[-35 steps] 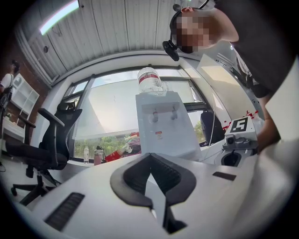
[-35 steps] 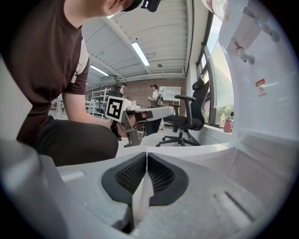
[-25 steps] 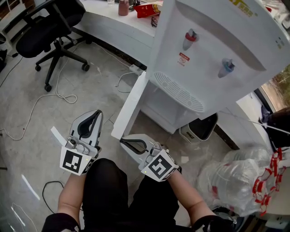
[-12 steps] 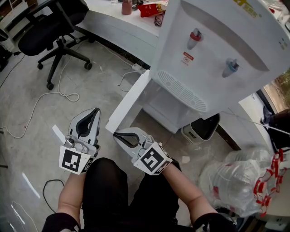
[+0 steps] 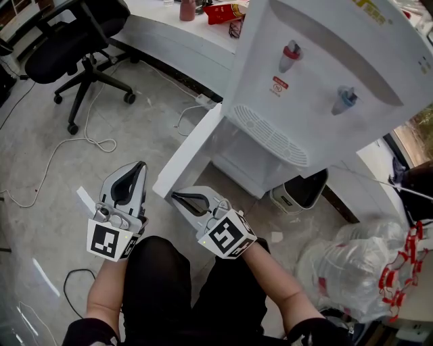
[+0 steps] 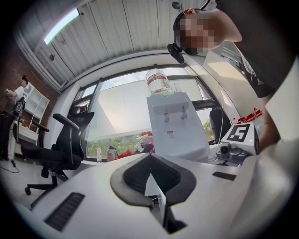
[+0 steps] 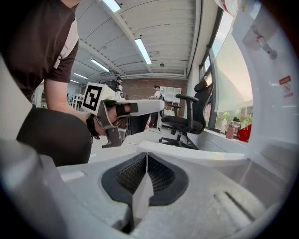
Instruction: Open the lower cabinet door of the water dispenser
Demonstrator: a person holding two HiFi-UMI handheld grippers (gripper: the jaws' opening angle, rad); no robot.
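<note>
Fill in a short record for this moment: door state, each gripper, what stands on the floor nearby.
door: cabinet door of the water dispenser stands swung open, towards the left of the head view
right gripper: shut on the door's free edge
left gripper: shut, empty, apart from the door
floor: office chair, white cable, small bin

A black office chair (image 5: 64, 47) stands at the upper left on a grey floor (image 5: 40, 223), a white cable (image 5: 74, 145) looping below it. Along the top edge, a white counter (image 5: 169, 40) carries a pink bottle (image 5: 187, 9) and a red packet (image 5: 223, 12). Right of centre sits a small bin with a black liner (image 5: 301, 192); clear plastic bags (image 5: 345, 270) pile up at the lower right.
</note>
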